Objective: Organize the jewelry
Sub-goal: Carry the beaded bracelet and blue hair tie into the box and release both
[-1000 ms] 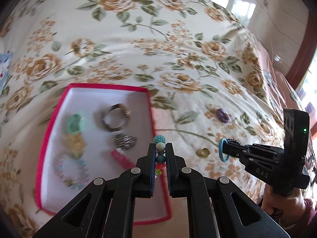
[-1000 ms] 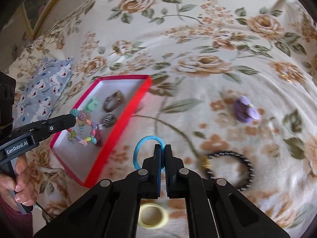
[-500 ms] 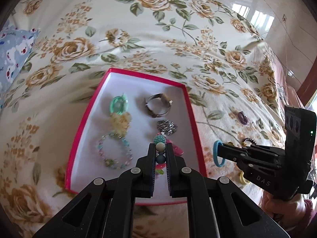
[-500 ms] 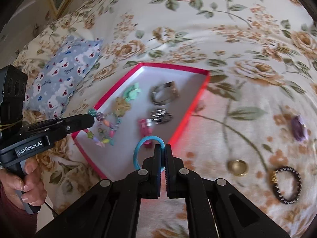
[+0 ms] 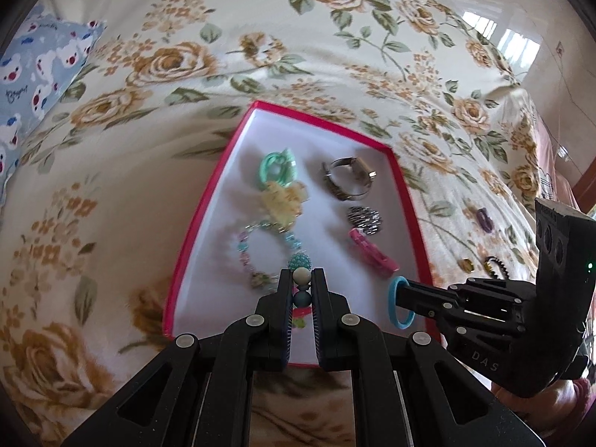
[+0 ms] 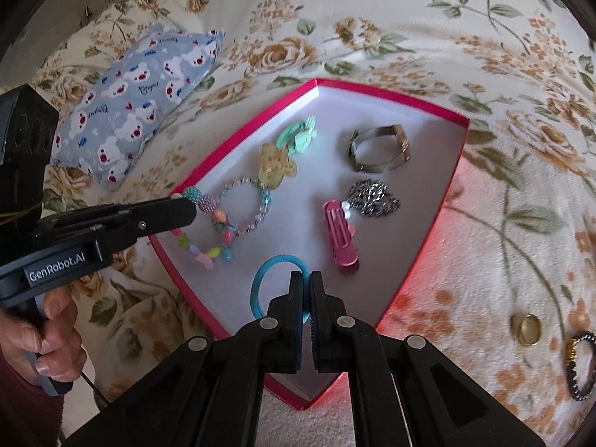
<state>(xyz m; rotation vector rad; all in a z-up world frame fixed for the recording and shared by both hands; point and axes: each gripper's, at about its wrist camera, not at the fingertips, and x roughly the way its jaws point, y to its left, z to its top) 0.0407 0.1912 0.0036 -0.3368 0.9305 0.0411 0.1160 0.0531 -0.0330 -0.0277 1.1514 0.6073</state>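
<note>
Both grippers have travelled from over the floral bedspread (image 6: 484,223) to above the shallow red-rimmed white box (image 6: 428,106); a second ago the box sat off to one side in both wrist views.

Left gripper (image 5: 301,279): clamped on a multicoloured beaded bracelet (image 6: 208,223), whose lower beads dangle over the box's near-left part. Grip unchanged.

Right gripper (image 6: 306,290): closed on a blue elastic hair tie (image 6: 268,279), now above the near box floor, beside the pink hair clip (image 6: 341,234).

Already in box: mint ring, yellow charm, pastel bead bracelet, silver bangle (image 6: 380,149).

Judgement: carry phase finished; release of both items is next. A gold ring (image 6: 527,329) and black bead bracelet (image 6: 579,368) remain on the bed.
</note>
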